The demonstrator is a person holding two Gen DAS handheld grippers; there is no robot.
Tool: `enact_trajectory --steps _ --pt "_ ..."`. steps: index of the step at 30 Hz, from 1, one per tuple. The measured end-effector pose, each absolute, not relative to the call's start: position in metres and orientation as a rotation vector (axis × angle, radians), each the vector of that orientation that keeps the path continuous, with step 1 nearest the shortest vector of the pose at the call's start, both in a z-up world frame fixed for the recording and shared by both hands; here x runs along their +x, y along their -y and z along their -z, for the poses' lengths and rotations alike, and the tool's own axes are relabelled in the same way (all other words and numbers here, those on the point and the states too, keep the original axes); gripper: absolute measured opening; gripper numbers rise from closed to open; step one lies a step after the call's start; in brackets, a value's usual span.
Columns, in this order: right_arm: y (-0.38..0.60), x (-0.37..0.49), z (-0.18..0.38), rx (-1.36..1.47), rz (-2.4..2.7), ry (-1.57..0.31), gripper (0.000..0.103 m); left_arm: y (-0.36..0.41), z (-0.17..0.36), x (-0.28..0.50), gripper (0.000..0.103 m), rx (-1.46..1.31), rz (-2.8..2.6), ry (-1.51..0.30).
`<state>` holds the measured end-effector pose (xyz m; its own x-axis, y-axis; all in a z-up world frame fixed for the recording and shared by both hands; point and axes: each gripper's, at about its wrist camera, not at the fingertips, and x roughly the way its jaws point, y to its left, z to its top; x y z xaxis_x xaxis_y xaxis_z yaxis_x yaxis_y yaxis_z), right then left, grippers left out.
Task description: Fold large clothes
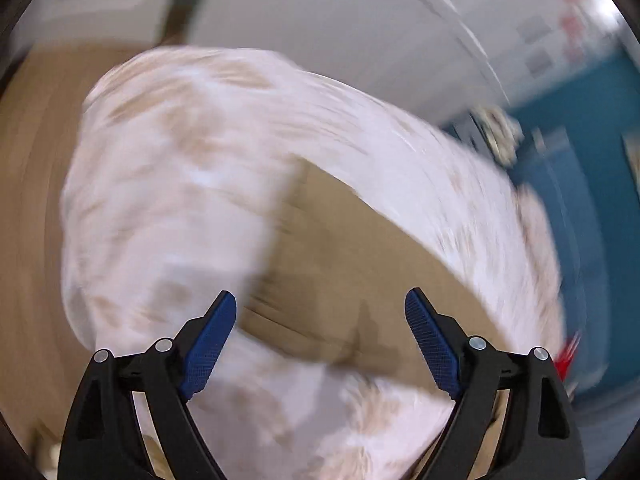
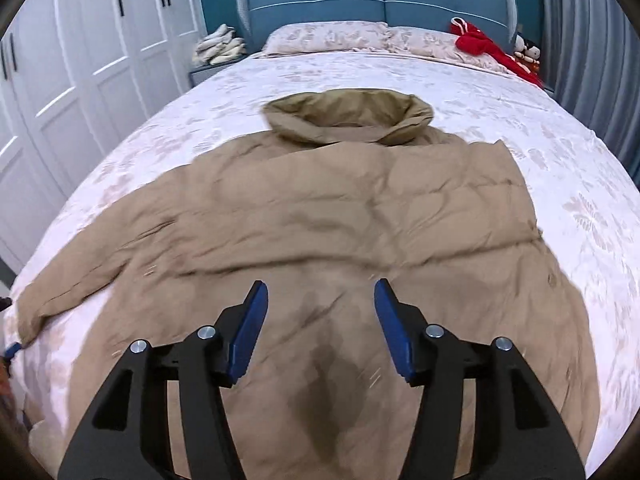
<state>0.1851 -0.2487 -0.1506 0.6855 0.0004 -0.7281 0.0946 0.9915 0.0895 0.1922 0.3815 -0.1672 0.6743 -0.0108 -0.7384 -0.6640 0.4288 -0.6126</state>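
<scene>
Bed: white floral cover (image 2: 400, 76), blue headboard (image 2: 380, 0) at 12 o'clock.
Coat: tan coat (image 2: 320, 216) flat mid-bed, hood (image 2: 348, 120) toward 12.
Left gripper (image 1: 320, 320): spread, empty; view blurred.
Right gripper (image 2: 320, 312): spread, empty, above coat.

The left wrist view is heavily motion-blurred, sharp only on the gripper. The right wrist view is evenly lit, mostly sharp, its gripper's shadow on the coat (image 2: 340, 220); both bend at the edges.

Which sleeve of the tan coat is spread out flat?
The left-hand sleeve of the tan puffer coat, stretched toward the white wardrobe; no matching sleeve shows on the other side.
</scene>
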Motion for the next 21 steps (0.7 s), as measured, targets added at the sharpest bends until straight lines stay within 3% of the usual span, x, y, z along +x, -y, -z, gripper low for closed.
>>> enact_trajectory --steps 12,13,15,18,21 --pt "0.226 0.148 0.146 0.177 0.064 -0.838 0.06 -0.394 0.181 0.212 0.08 -1.225 -0.345 -0.726" --pt "0.225 0.147 0.146 0.175 0.06 -0.841 0.061 -0.394 0.182 0.207 0.076 -1.225 -0.345 -0.726" --pt "0.225 0.146 0.147 0.176 0.059 -0.844 0.062 -0.394 0.18 0.21 0.04 -1.228 -0.313 -0.729" --pt "0.228 0.145 0.149 0.195 0.06 -0.85 0.063 -0.388 0.175 0.223 0.007 -1.194 -0.279 -0.767" --pt "0.233 0.143 0.15 0.212 0.064 -0.848 0.063 -0.369 0.14 0.231 0.003 -1.083 -0.223 -0.715"
